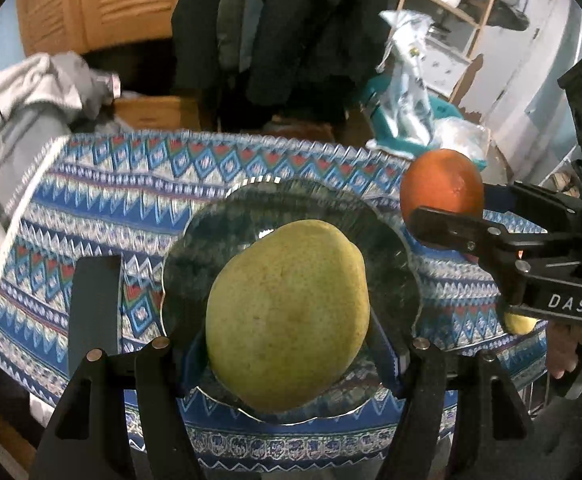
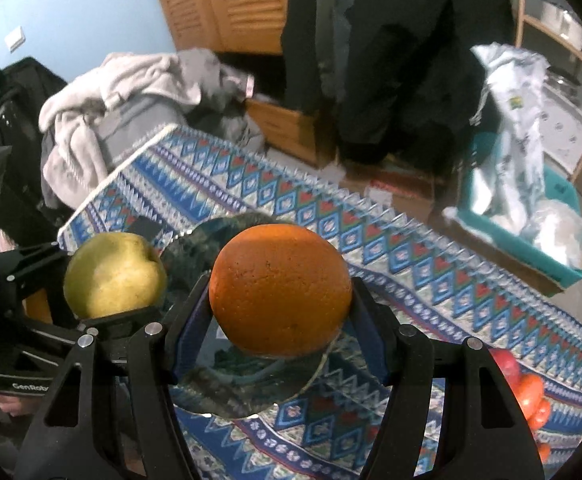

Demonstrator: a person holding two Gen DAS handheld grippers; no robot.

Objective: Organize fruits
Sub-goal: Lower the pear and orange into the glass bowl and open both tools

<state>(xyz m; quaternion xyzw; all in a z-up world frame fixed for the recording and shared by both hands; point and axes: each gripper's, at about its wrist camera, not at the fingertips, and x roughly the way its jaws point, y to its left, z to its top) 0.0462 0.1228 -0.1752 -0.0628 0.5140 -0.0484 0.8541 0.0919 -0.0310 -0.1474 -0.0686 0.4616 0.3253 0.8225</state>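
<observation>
Left gripper clamps pear; right gripper clamps orange, over plate.

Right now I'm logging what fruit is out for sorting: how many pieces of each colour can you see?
Yellow-green: 2, the mango in the left gripper and a small piece behind the right gripper
Orange: 1, the orange
Red to orange-red: at least 2, in a cluster
Total: at least 5
</observation>
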